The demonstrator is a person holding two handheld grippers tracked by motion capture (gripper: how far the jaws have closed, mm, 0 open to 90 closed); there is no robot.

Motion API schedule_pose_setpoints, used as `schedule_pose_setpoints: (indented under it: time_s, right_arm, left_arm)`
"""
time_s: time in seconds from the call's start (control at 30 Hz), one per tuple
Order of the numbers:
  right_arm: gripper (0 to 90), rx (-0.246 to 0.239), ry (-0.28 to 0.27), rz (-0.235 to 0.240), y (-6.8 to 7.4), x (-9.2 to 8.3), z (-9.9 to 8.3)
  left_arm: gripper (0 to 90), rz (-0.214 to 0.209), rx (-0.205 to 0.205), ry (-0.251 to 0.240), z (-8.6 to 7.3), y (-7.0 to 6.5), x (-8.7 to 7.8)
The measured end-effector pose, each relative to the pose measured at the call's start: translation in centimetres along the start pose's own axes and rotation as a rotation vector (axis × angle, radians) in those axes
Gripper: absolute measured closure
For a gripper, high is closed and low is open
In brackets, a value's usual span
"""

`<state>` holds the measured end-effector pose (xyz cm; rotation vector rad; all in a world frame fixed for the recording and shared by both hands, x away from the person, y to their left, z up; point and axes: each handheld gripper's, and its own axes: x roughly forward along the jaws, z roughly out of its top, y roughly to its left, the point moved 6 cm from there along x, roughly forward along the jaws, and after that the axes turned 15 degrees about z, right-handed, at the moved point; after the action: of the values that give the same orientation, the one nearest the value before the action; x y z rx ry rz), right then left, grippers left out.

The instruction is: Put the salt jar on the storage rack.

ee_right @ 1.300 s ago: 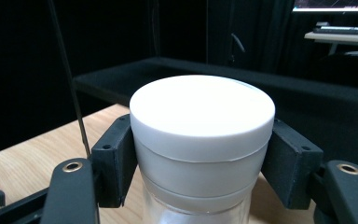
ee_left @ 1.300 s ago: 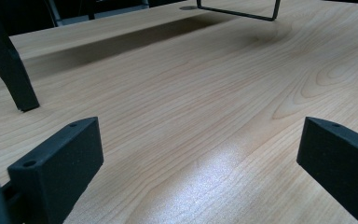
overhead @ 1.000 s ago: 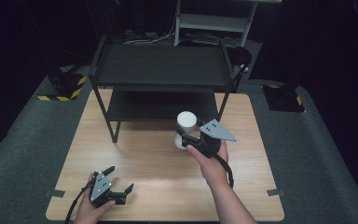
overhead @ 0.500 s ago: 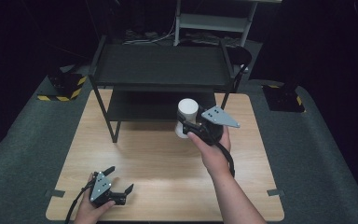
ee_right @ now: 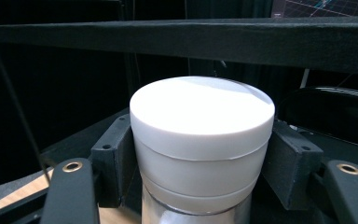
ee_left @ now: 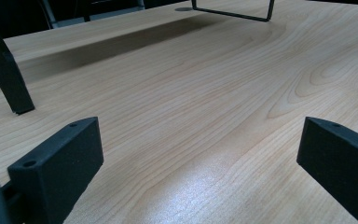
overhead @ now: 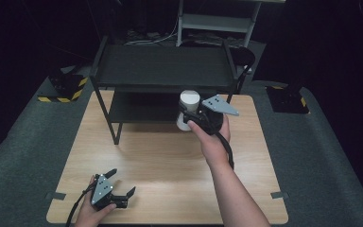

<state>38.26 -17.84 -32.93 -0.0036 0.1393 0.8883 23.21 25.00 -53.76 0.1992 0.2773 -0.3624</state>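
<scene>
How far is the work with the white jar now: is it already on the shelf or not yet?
Done: the right claw is shut on the jar and holds it off the table, in front of the black shelf. In hand: the jar sits level with the gap under the top board. Left: setting it down and letting go, probably on the shelf. The left claw waits open near the table's front edge.

Overhead light on the wooden table (overhead: 160,161), surroundings near black; high view soft, low detail. Left gripper view: glare patch on the wood, the black rack (overhead: 163,71) casts a broad soft shadow, near jaws slightly blurred. Right gripper view: white lid (ee_right: 202,109) blown out on top, background dim.
</scene>
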Motion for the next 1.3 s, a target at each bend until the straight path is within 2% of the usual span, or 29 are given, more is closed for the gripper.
schedule_pose_setpoints:
  time_s: [0.23,0.67,1.03,1.3]
  right_arm:
    - [35.0,0.000,0.013,-0.035,-0.8,1.3,0.1]
    - [35.0,0.006,-0.006,-0.101,-2.3,3.1,-0.4]
    - [34.7,-0.016,-0.022,-0.110,-2.4,3.5,-0.8]
    - [34.6,-0.013,-0.024,-0.108,-2.4,3.3,-0.9]
  left_arm:
    - [0.5,-0.003,0.001,0.000,0.0,0.0,0.0]
    - [0.5,-0.009,-0.001,0.000,0.0,0.1,0.0]
    - [0.5,-0.009,0.001,0.000,0.0,0.0,0.0]
    - [0.5,-0.009,-0.004,-0.002,0.0,0.0,0.0]
